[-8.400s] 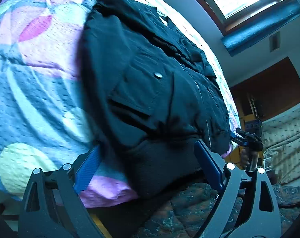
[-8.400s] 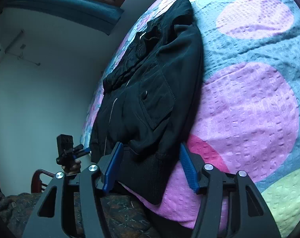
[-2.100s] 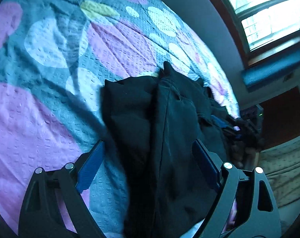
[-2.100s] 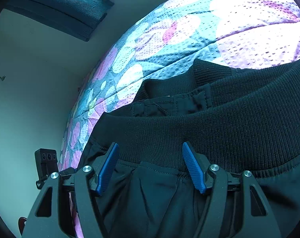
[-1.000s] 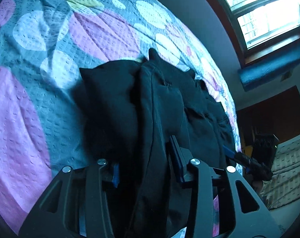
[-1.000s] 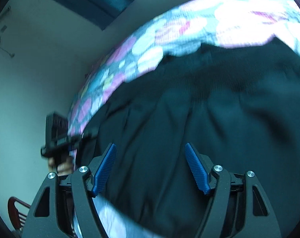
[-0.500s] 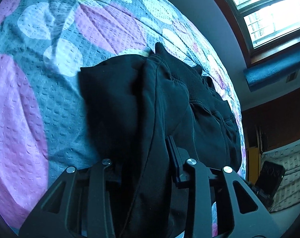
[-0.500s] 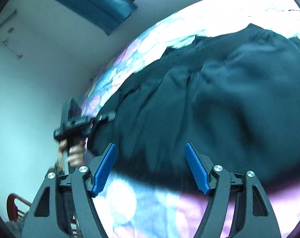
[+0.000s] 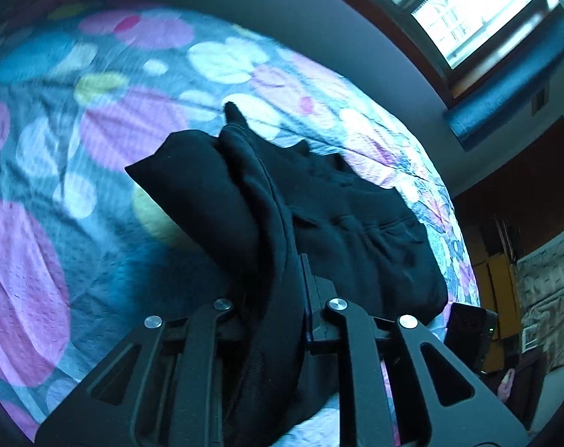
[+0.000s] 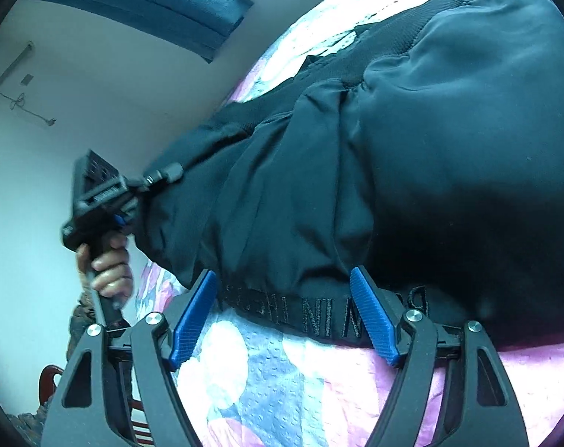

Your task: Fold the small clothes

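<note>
A black jacket [image 9: 356,231] lies folded on the spotted bedspread [image 9: 95,130]. My left gripper [image 9: 272,275] is closing its jaws on a thick fold of the jacket and holds that fold raised above the bed. The right wrist view shows the same jacket [image 10: 430,149] bulging up, its ribbed hem at the far side and a lettered band at the near edge. My right gripper [image 10: 282,309] hovers at that band, its jaws wide and opening, blue pads [image 10: 371,316] clear of the cloth. There the left gripper [image 10: 159,178] pinches the jacket's left end, held by a hand [image 10: 107,264].
The bedspread [image 10: 282,391] runs on in front of the right gripper. A window [image 9: 468,7] with a blue rolled blind [image 9: 505,93] is above the bed's far side. A dark wooden chair [image 10: 51,376] stands low at the left.
The left jaws have closed further on the jacket fold and lifted it off the bed. The right gripper has drawn back to the jacket's near lettered edge, still wide.
</note>
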A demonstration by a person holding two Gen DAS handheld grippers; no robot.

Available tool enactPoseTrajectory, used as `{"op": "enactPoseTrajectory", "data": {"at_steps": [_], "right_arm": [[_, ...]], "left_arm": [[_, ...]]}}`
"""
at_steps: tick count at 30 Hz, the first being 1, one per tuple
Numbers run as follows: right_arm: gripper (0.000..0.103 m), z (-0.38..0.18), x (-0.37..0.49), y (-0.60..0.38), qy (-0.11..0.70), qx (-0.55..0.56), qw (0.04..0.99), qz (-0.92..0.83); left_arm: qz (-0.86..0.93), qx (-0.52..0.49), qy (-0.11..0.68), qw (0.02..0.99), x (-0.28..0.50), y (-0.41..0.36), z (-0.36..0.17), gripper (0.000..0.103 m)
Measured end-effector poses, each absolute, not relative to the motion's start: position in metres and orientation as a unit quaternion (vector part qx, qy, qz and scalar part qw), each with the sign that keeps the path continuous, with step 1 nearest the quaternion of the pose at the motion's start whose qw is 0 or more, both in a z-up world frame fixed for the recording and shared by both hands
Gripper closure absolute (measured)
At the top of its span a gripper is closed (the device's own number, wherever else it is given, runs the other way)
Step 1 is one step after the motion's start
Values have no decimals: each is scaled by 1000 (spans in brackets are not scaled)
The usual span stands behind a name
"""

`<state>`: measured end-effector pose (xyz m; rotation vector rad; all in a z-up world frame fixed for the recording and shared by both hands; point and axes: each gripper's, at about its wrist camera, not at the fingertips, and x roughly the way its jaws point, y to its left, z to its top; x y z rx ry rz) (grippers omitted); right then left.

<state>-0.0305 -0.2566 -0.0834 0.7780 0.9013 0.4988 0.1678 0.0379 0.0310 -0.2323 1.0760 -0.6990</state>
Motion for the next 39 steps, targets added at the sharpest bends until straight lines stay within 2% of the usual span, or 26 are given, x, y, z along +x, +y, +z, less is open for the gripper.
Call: {"op": "enactPoseTrajectory", "data": {"at_steps": [7,15,19,23,27,31,33,35,37,39], "right_arm": [[28,-83,-35,-268,409,377,792,249],[28,-72,-76,-330,396,400,795,226],[28,-69,-113,-361,374,430,794,211],[28,-72,-144,-399,355,454,795,191],[28,-84,-166,-423,348,478,789,167],[28,-93,-171,-442,336,507,778,155],[28,-90,-173,-449,325,517,776,157],[28,-86,-174,-451,316,517,779,158],[28,-82,-174,-453,309,520,779,163],[28,-82,-172,-452,303,527,777,164]], "left_arm": [[-320,-13,484,814,136,-50,85,87],[-321,50,487,811,102,-165,102,87],[-319,86,490,807,84,-227,82,87],[-300,111,510,798,74,-277,37,87],[-279,134,518,797,67,-301,-2,87],[-275,144,488,816,56,-308,-12,86],[-292,119,478,820,55,-301,-12,81],[-330,83,475,812,54,-292,-11,63],[-353,70,464,809,48,-291,-10,52],[-362,68,442,818,36,-290,-6,47]]}}
